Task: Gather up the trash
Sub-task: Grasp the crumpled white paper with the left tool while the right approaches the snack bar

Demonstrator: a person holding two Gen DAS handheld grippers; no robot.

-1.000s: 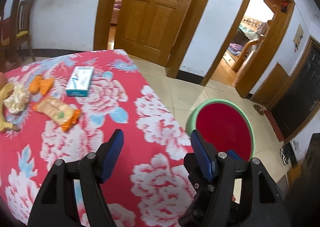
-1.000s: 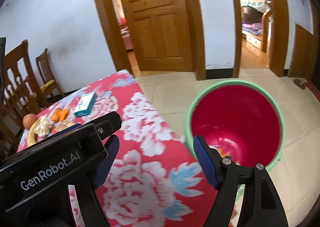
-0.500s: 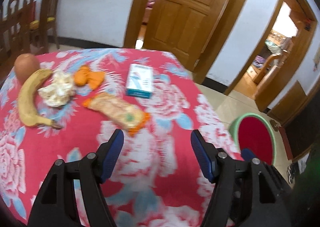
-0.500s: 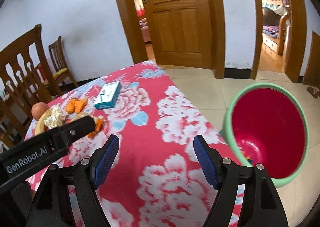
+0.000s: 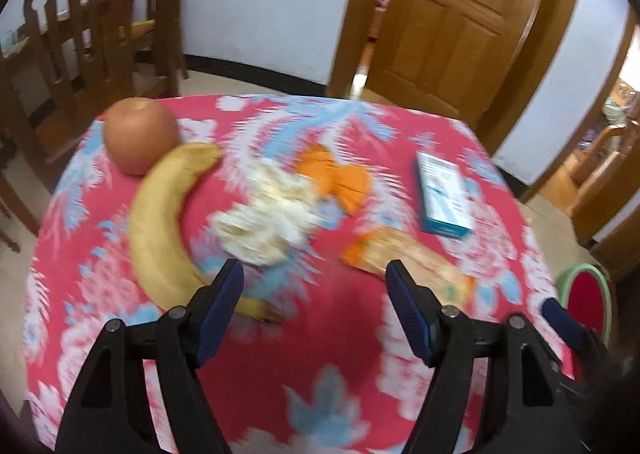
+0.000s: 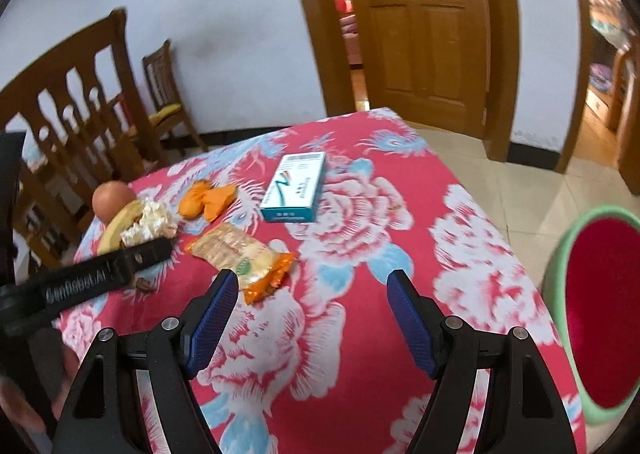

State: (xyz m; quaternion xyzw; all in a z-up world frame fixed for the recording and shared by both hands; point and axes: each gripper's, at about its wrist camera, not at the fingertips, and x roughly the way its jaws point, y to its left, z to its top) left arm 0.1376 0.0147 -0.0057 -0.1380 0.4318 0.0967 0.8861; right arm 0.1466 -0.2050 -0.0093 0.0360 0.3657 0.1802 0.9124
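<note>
On the red flowered tablecloth (image 5: 328,354) lie a crumpled white tissue (image 5: 264,218), orange peel (image 5: 336,178), an orange snack wrapper (image 5: 408,258) and a blue-and-white box (image 5: 442,194). My left gripper (image 5: 314,286) is open and empty, just short of the tissue and wrapper. My right gripper (image 6: 312,294) is open and empty over the cloth, right of the wrapper (image 6: 244,254). The peel (image 6: 206,200), tissue (image 6: 150,220) and box (image 6: 294,188) lie beyond it. The red bin with a green rim (image 6: 600,314) stands on the floor to the right.
A banana (image 5: 160,230) and an apple (image 5: 140,136) lie at the table's left. Wooden chairs (image 5: 92,42) stand behind the table. Doorways and tiled floor (image 6: 516,182) lie to the right. The left gripper's body (image 6: 88,278) crosses the right wrist view at the left.
Both grippers have swung left, away from the bin and toward the items on the table. The left gripper has come close to the tissue and wrapper. Both stay open.
</note>
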